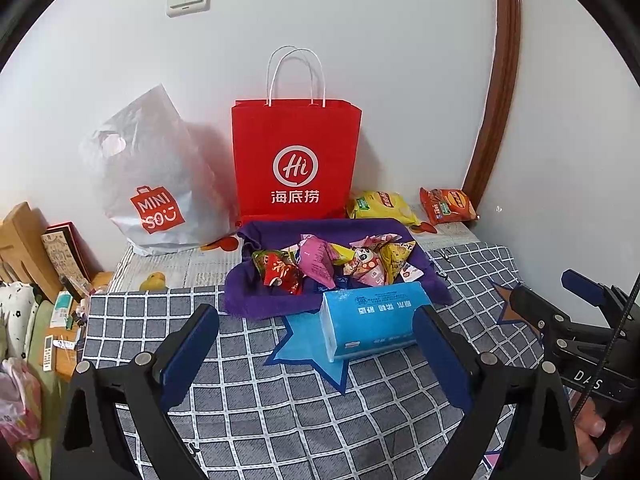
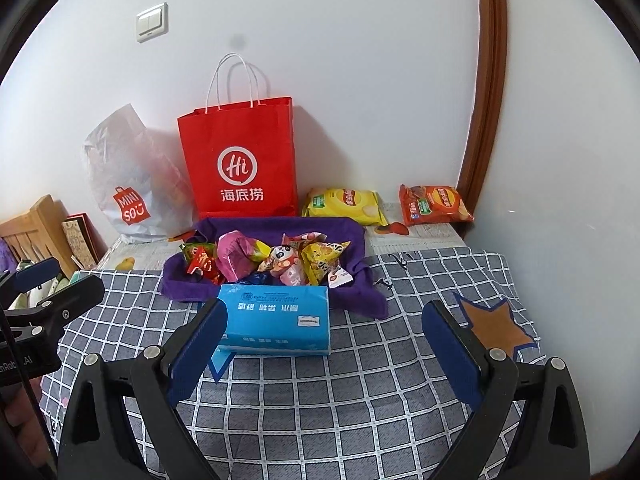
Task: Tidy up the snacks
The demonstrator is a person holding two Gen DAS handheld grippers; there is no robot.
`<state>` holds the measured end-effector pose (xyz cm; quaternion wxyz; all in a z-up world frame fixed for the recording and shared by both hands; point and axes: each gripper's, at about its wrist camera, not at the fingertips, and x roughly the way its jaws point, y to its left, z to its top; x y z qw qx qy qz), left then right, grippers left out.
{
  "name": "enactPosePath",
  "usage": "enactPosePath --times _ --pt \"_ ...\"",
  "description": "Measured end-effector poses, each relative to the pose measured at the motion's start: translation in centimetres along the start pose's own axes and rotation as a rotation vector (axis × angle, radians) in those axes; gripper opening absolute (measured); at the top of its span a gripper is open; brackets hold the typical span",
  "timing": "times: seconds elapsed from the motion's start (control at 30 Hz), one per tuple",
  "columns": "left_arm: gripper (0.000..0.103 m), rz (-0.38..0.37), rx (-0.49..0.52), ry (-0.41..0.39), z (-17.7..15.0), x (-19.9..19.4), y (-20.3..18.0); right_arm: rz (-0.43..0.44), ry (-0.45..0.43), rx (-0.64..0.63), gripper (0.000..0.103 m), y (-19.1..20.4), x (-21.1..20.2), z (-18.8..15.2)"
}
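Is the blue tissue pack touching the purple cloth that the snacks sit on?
Touching. In the right wrist view the blue tissue pack has its far edge lying over the front hem of the purple cloth, with no checked sheet showing between them.

The left gripper (image 1: 316, 344) hangs wide apart over a checked bed cover (image 1: 280, 408), a blue tissue pack (image 1: 372, 324) lying before the purple cloth (image 1: 260, 300) of snack packets (image 1: 336, 264).
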<state>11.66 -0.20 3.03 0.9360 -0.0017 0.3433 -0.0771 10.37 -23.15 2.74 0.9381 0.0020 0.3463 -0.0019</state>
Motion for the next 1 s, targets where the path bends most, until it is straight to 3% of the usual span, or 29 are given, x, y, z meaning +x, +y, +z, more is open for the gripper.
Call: enactPosePath --times 1.0 --pt "0.098 0.016 0.006 -0.008 -0.01 -0.57 -0.30 -0.006 -0.007 0.007 0.097 -0.27 -0.68 -0.13"
